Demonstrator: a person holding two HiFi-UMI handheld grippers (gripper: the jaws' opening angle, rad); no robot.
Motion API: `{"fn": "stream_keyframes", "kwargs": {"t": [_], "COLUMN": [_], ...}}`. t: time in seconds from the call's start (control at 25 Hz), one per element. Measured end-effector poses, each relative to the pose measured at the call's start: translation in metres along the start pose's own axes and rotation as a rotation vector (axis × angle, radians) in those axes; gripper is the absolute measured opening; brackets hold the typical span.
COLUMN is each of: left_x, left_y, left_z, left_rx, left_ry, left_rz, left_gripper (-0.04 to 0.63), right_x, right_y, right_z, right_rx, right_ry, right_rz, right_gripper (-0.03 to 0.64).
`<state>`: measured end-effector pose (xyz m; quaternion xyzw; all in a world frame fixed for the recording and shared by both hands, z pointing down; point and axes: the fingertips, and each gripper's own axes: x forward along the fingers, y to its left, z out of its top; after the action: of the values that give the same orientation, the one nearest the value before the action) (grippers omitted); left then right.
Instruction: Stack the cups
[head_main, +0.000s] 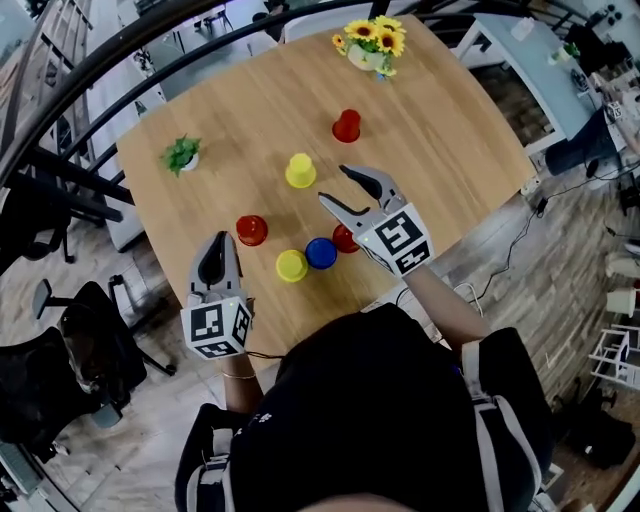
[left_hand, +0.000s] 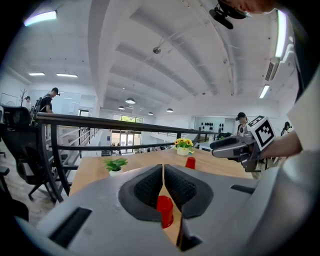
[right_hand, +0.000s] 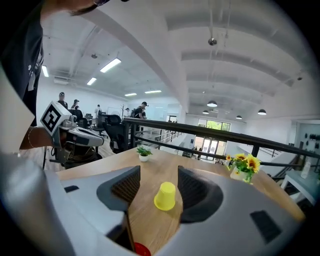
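Observation:
Several upside-down cups stand on the wooden table (head_main: 450, 130). A red cup (head_main: 346, 126) is far back and a yellow cup (head_main: 300, 170) stands mid-table. Closer in are a red cup (head_main: 251, 230), a yellow cup (head_main: 291, 265), a blue cup (head_main: 320, 253) and another red cup (head_main: 344, 238), half hidden under my right gripper. My right gripper (head_main: 334, 184) is open and empty, and the mid-table yellow cup (right_hand: 165, 196) stands just ahead of its jaws. My left gripper (head_main: 218, 245) is shut and empty, aimed at the near red cup (left_hand: 164, 210).
A small green plant in a white pot (head_main: 182, 153) sits at the table's left. A vase of sunflowers (head_main: 371, 42) stands at the far edge. A black railing (head_main: 120, 50) runs past the left side. Office chairs (head_main: 80, 350) stand on the floor to the left.

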<state>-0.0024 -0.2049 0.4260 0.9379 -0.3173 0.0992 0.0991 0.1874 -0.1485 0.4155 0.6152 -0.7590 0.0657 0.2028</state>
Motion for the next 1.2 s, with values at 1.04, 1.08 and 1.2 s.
{"fn": "stream_keyframes", "kwargs": {"t": [1.04, 1.08, 1.2], "left_x": [-0.047, -0.049, -0.053], "left_y": [0.104, 0.106, 0.112], "left_z": [-0.039, -0.041, -0.046], "left_rx": [-0.11, -0.115, -0.123], "left_ry": [0.002, 0.005, 0.017], "left_rz": [0.189, 0.197, 0.215], "left_gripper": [0.021, 0.021, 0.021], "right_x": [0.141, 0.143, 0.142], "right_y": [0.119, 0.125, 0.142], "right_z": [0.011, 0.007, -0.006], "right_rx": [-0.151, -0.152, -0.154], "right_ry": [0.132, 0.148, 0.193], "right_rz": [0.388, 0.414, 0.514], "right_gripper": [0.271, 0.273, 0.275]}}
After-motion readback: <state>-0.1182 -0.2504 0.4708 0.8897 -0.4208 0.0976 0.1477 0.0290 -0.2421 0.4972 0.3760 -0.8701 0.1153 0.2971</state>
